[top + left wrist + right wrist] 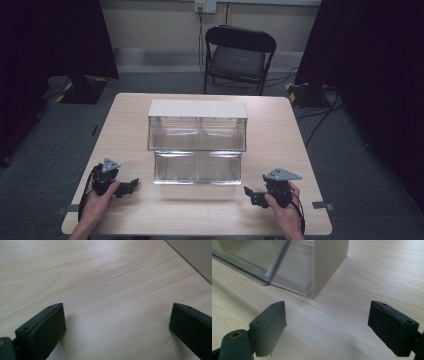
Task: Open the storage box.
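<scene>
Wooden table (280, 130) carries a clear two-tier bin (197, 142) with a beige top at its centre, nearer the far edge. Left gripper (131, 186) rests near the front left of the bin, right gripper (248, 192) near its front right; both are apart from it. Jaws on both stand wide, holding nothing.

No text, label, brand, number or sign can be read on anything here.
</scene>
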Demonstrator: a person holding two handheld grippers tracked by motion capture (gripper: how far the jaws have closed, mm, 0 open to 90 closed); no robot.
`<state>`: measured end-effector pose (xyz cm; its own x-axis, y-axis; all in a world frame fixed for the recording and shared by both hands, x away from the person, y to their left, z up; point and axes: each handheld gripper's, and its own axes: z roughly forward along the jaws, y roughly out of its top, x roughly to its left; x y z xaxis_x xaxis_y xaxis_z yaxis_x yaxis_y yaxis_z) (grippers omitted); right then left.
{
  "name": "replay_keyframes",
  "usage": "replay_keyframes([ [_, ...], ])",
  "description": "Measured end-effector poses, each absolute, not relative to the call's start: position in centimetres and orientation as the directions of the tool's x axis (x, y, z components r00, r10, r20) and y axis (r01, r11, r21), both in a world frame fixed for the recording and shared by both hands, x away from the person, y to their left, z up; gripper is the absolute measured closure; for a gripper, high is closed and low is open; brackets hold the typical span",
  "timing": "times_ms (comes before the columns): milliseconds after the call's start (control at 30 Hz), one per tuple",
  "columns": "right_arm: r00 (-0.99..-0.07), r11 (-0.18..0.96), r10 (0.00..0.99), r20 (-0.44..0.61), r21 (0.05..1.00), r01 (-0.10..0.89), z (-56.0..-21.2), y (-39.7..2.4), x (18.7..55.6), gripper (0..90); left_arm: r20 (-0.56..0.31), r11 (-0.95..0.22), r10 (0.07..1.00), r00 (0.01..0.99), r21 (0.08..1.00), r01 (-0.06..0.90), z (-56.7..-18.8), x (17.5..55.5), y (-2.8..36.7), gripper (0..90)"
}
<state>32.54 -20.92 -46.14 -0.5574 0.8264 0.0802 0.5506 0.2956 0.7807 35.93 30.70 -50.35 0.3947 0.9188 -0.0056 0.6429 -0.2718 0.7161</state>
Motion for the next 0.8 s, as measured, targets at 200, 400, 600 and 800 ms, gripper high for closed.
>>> replay_keyframes([
  [200,-0.595,0.317,0.799,0.082,0.784,0.533,-46.1,-19.7,32.1,14.2,-0.005,-0.272,0.919,0.394,0.716,0.643,-50.3,35.9,30.7,0.1],
  [400,-0.611,0.316,0.787,0.091,0.790,0.526,-46.1,-19.0,32.2,14.3,-0.006,-0.272,0.919,0.395,0.716,0.643,-50.3,35.9,30.7,0.1],
  [600,-0.623,0.320,0.777,0.092,0.795,0.516,-46.0,-18.1,32.4,14.6,-0.004,-0.273,0.919,0.394,0.716,0.643,-50.3,35.9,30.7,0.1],
  [800,-0.625,0.320,0.775,0.094,0.795,0.516,-46.2,-17.5,32.9,15.5,-0.005,-0.272,0.919,0.395,0.716,0.643,-50.3,35.9,30.7,0.1],
])
